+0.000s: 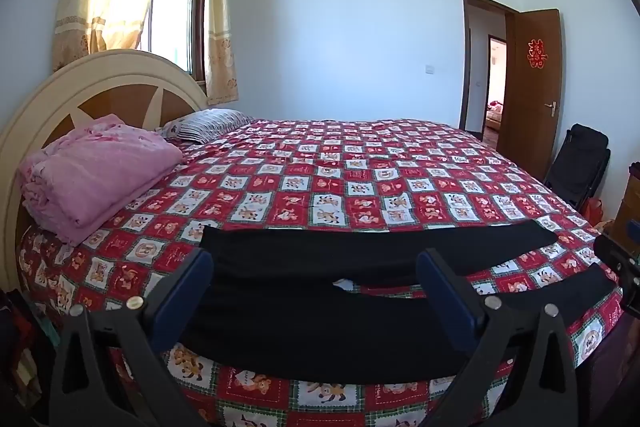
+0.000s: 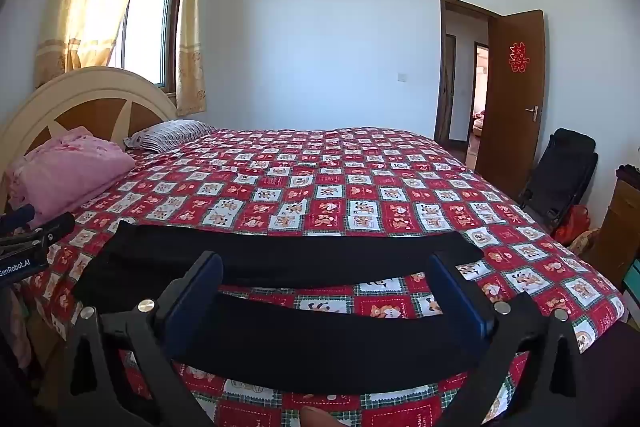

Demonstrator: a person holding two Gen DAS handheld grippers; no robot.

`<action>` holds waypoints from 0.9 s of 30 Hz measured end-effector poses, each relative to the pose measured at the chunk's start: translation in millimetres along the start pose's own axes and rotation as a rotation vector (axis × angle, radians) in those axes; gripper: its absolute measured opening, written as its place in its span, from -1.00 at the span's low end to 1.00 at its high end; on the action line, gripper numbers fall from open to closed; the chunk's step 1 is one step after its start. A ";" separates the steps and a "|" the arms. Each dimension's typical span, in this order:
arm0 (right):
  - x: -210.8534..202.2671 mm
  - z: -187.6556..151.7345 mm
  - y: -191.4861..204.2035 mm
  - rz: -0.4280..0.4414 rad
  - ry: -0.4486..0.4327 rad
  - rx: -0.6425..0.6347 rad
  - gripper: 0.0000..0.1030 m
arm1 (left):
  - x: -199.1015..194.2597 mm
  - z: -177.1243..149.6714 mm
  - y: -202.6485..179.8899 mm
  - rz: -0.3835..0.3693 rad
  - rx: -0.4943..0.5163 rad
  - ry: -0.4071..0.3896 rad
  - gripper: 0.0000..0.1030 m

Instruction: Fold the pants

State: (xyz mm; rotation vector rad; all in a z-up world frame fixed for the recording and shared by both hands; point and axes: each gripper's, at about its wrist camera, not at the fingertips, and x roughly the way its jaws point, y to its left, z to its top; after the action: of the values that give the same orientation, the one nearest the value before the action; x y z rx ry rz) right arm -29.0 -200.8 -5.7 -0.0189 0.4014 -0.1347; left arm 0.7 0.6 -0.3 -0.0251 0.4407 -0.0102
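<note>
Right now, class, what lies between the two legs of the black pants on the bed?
A bare strip of the red patterned bedspread separates the legs of the black pants, clearest in the right wrist view.

One pair of black pants (image 1: pixel 376 251), one folded pink blanket (image 1: pixel 96 175), one striped pillow (image 1: pixel 212 123) and two grippers, left (image 1: pixel 316 291) and right (image 2: pixel 324 291), are showing on one bed (image 1: pixel 360 167).

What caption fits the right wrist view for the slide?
Open right gripper hovers over black pants spread flat on a red patchwork bedspread.
</note>
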 end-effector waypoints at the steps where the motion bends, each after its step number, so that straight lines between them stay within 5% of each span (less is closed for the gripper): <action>1: 0.3 0.0 0.1 0.000 0.004 -0.004 0.98 | 0.4 0.1 0.0 0.000 0.002 0.001 1.00; 27: 0.7 0.5 -2.2 0.001 0.004 -0.003 0.98 | 2.0 -7.3 -7.0 -0.004 0.010 0.000 1.00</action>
State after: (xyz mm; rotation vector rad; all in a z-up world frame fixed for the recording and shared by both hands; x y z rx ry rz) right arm -28.5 -203.1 -5.4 -0.0216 0.4057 -0.1328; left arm -0.7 -6.6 -7.5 -0.0163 0.4405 -0.0164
